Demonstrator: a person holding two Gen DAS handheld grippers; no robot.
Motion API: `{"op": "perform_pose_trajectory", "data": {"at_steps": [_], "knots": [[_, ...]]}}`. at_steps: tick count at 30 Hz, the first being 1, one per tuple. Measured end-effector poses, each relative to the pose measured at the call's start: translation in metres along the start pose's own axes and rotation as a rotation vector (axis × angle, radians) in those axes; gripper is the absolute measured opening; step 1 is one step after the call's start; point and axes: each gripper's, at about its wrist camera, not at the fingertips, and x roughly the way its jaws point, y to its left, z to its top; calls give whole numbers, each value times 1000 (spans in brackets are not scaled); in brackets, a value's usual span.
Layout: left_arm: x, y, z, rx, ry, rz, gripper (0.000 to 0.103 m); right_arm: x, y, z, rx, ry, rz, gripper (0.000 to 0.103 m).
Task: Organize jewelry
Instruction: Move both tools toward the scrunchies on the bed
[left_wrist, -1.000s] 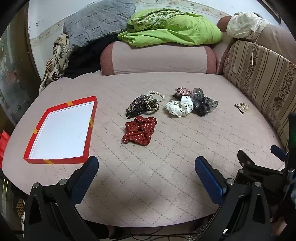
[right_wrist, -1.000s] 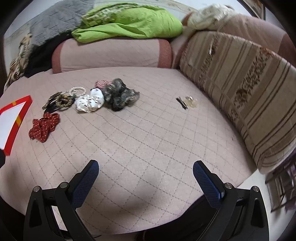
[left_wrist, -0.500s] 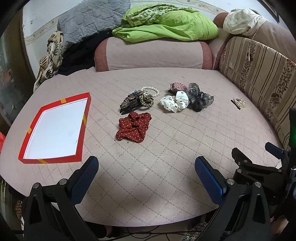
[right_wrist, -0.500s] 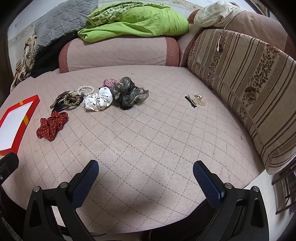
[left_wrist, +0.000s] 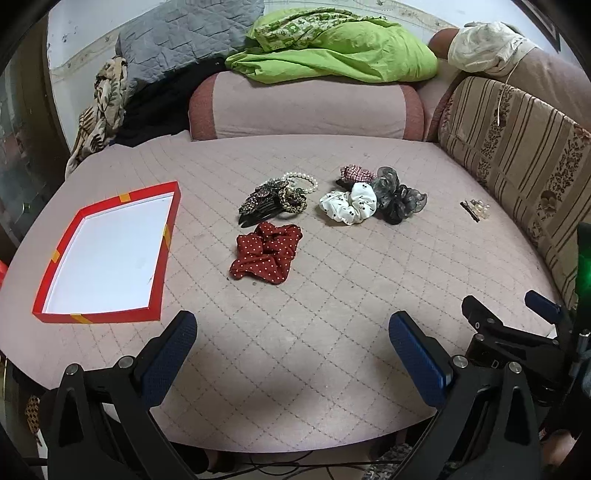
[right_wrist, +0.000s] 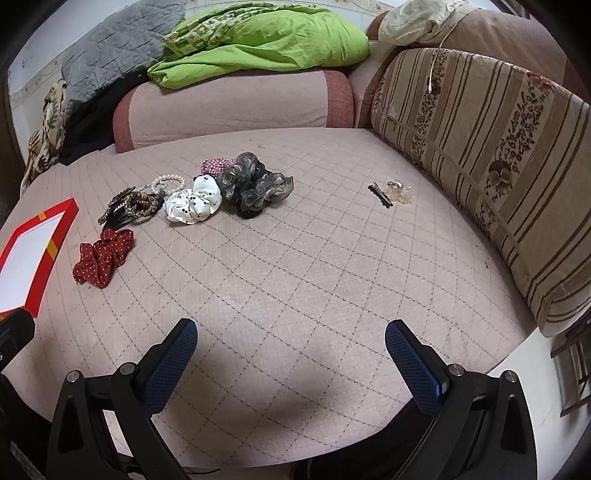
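Showing the whole red tray (left_wrist: 168, 236) — right view crops it (right_wrist: 55, 240).

We see a red tray (left_wrist: 168, 236) with a white floor and yellow tape marks near the left edge of the pinkish, diamond-quilted cushion (left_wrist: 332, 314), and toward its middle a dark red scrunchie (left_wrist: 266, 253) with white dots. Behind lie a leopard-print scrunchie (left_wrist: 291, 197), a white pearl bracelet (left_wrist: 301, 181), a white scrunchie (left_wrist: 349, 203) with black specks, a grey sheer scrunchie (left_wrist: 397, 195) and a red-and-white checked one (left_wrist: 354, 172). Our gripper pads (left_wrist: 170, 356) are dark blue on black frames; along the right edge stands a beige backrest (right_wrist: 480, 147) with brown stripes and floral bands.
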Motion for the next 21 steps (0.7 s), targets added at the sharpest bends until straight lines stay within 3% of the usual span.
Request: {"op": "perform_pose_trajectory", "data": {"at_steps": [12, 21], "knots": [[13, 8, 3, -20, 36, 47, 103, 5, 1, 4, 13, -14, 51, 103], [24, 11, 5, -23, 64, 51, 103, 15, 4, 7, 12, 28, 67, 102]]}}
